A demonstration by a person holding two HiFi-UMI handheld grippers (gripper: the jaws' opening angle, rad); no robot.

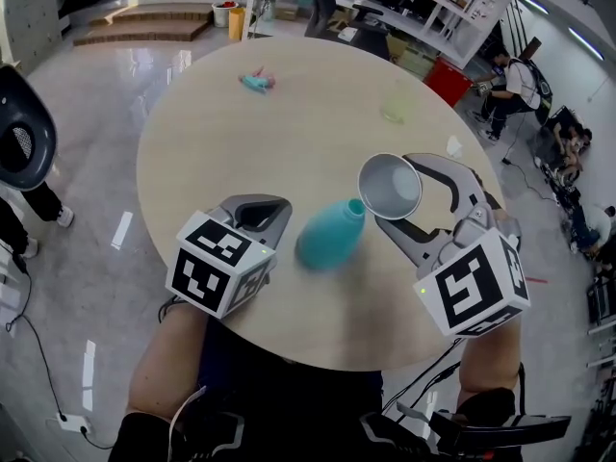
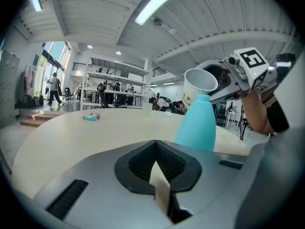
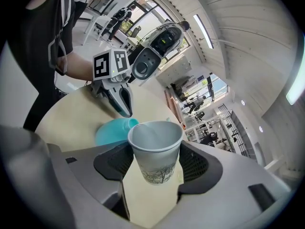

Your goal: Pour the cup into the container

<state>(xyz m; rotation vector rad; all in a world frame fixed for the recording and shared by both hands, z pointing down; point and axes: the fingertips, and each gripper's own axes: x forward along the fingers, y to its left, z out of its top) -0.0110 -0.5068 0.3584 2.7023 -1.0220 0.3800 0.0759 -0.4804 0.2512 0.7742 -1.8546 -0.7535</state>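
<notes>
A teal bottle-shaped container [image 1: 325, 237] stands near the table's front edge, its narrow mouth facing up. My right gripper [image 1: 412, 200] is shut on a white paper cup [image 1: 390, 185], which is tilted with its rim right at the container's mouth. The left gripper view shows the cup [image 2: 200, 83] leaning over the container [image 2: 197, 124]. In the right gripper view the cup [image 3: 155, 147] sits between the jaws, with the container [image 3: 113, 130] behind it. My left gripper [image 1: 258, 210] is shut on nothing, just left of the container and not touching it.
On the round wooden table [image 1: 202, 152], a small teal and pink object [image 1: 257, 82] lies at the far side. A pale translucent cup [image 1: 397, 104] stands far right. A black chair [image 1: 21, 128] is off the table's left. People sit at the right [image 1: 515, 85].
</notes>
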